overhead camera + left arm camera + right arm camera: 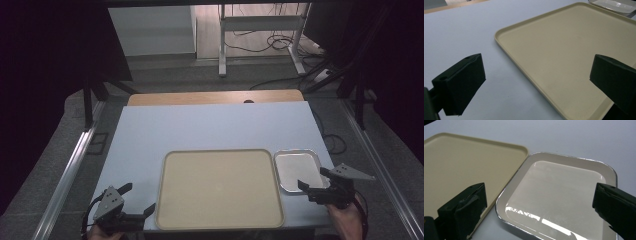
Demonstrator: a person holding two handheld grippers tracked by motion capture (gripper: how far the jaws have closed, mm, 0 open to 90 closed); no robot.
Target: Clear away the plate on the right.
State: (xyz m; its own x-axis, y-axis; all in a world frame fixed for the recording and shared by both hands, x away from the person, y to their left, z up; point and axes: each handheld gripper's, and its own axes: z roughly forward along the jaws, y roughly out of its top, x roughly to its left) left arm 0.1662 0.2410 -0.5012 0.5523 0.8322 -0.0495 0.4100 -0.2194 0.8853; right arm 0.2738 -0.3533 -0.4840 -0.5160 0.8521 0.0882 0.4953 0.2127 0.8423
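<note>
Grippers (141, 200) (313, 179) low, jaws apart

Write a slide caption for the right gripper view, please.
Open right tool poised over the empty metal tray beside the beige tray.

I see big tray (219, 188) on worktop (200, 130) near my edge, small tray (298, 170) just right of it; left gripper (139, 200) at its left corner, right gripper (314, 179) over small tray.

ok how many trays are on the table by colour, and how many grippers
large beige plastic tray: 1
small shiny metal tray: 1
black two-jaw grippers, left and right, both open and empty: 2
total: 4
</note>
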